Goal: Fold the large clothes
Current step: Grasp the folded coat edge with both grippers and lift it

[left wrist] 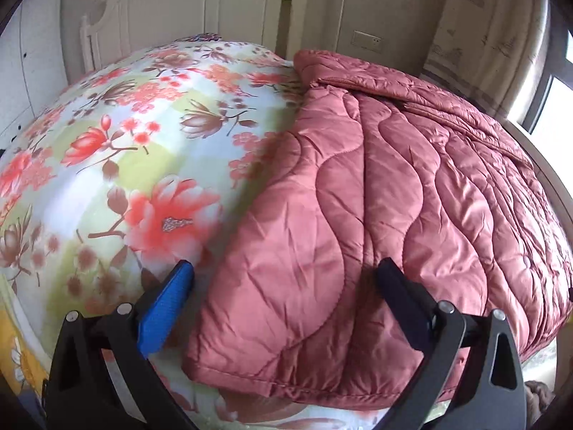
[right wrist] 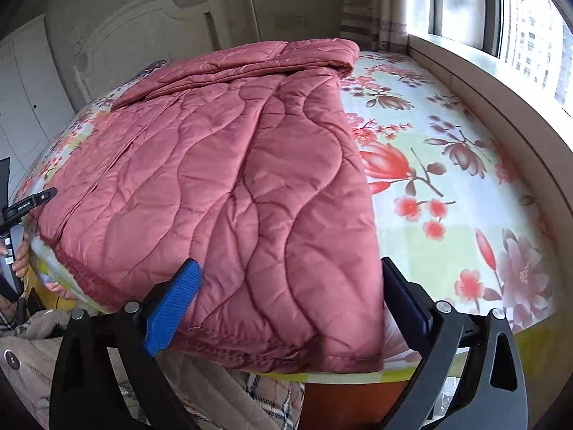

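A pink quilted coat [left wrist: 376,179] lies folded and flat on a bed with a floral sheet [left wrist: 125,143]. My left gripper [left wrist: 286,279] hangs open over its near left corner. Its blue-padded finger [left wrist: 172,304] is above the sheet just beside the coat's edge, and the other finger is above the fabric. In the right wrist view the coat [right wrist: 215,179] fills the middle. My right gripper [right wrist: 290,279] stands wide over the coat's near right corner. The corner lies between the fingers and the pads do not press on it.
The floral sheet [right wrist: 447,179] lies bare to the right of the coat. A white headboard [left wrist: 179,7] stands at the far end. A window sill [right wrist: 483,82] runs along the right. Beige and plaid cloth [right wrist: 250,394] hangs below the near edge. A hand [right wrist: 19,258] shows at far left.
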Tool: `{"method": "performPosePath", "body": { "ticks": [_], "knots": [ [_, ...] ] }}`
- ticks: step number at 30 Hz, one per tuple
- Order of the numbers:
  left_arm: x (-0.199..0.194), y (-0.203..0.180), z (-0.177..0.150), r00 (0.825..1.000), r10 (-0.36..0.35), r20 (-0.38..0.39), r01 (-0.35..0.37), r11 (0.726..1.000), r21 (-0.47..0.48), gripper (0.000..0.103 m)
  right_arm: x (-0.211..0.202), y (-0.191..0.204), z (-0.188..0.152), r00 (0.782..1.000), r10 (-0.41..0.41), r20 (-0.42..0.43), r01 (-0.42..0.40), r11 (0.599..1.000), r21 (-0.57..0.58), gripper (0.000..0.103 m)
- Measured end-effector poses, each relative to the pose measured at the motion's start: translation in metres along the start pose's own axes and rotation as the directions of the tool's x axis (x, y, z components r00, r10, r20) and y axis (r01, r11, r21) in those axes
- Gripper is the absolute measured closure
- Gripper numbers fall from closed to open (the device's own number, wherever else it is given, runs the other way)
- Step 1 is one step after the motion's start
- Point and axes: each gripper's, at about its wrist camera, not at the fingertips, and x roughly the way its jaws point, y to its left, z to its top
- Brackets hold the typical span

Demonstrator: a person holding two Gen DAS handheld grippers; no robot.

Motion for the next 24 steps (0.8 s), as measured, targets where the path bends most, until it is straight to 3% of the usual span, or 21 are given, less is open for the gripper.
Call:
{"method": "performPosePath", "body": {
  "ticks": [4,8,9,10,11,12,13,14,16,20,24],
  "knots": [
    [-0.002,0.011,0.002,0.999,-0.051,0.003,0.051,0.998,-0.048,0.002,-0.006,-0.017,-0.003,1.0,-0.002,0.017,0.001,0.998,0.057,0.015],
    [-0.002,0.005,-0.002,0.999,-0.044,0.009,0.044,0.998,-0.034,0.003,-0.01,-0.017,-0.007,1.0,0.008,0.027,-0.01,0.999,0.053,0.022],
    [-0.003,-0.003,-0.004,0.999,-0.051,0.009,0.051,0.999,-0.011,0.003,-0.011,-0.009,-0.01,0.999,0.014,0.033,-0.015,1.0,0.024,0.031],
    [-0.004,-0.01,-0.006,0.998,-0.062,0.009,0.061,0.998,0.01,0.007,-0.012,-0.001,-0.013,0.999,0.017,0.047,-0.017,1.0,-0.004,0.04],
    [-0.006,-0.019,-0.008,0.998,-0.067,0.011,0.066,0.997,0.038,0.015,-0.012,0.005,-0.015,0.998,0.017,0.061,-0.016,1.0,-0.012,0.056],
    [-0.008,-0.024,-0.009,0.998,-0.068,0.015,0.067,0.996,0.061,0.044,-0.011,0.009,-0.015,0.997,0.032,0.073,-0.032,0.999,0.0,0.073],
    [-0.01,-0.029,-0.009,0.996,-0.093,0.01,0.092,0.993,0.074,0.074,-0.009,0.01,-0.014,0.995,0.067,0.076,-0.069,0.997,0.021,0.079],
    [-0.013,-0.029,-0.009,0.989,-0.145,0.001,0.145,0.988,0.061,0.079,-0.009,0.011,-0.013,0.993,0.075,0.087,-0.078,0.996,0.035,0.08],
    [-0.023,-0.023,-0.005,0.982,-0.186,0.034,0.185,0.982,0.031,0.084,-0.012,0.011,-0.013,0.991,0.087,0.106,-0.091,0.995,0.04,0.081],
    [-0.047,-0.008,-0.002,0.952,-0.293,0.089,0.298,0.954,-0.041,0.085,-0.027,-0.003,-0.01,0.977,0.151,0.148,-0.167,0.981,0.097,0.083],
    [-0.082,-0.006,-0.01,0.931,-0.336,0.141,0.342,0.94,-0.018,0.085,-0.054,-0.006,-0.008,0.958,0.206,0.198,-0.228,0.969,0.094,0.083]
  ]
}}
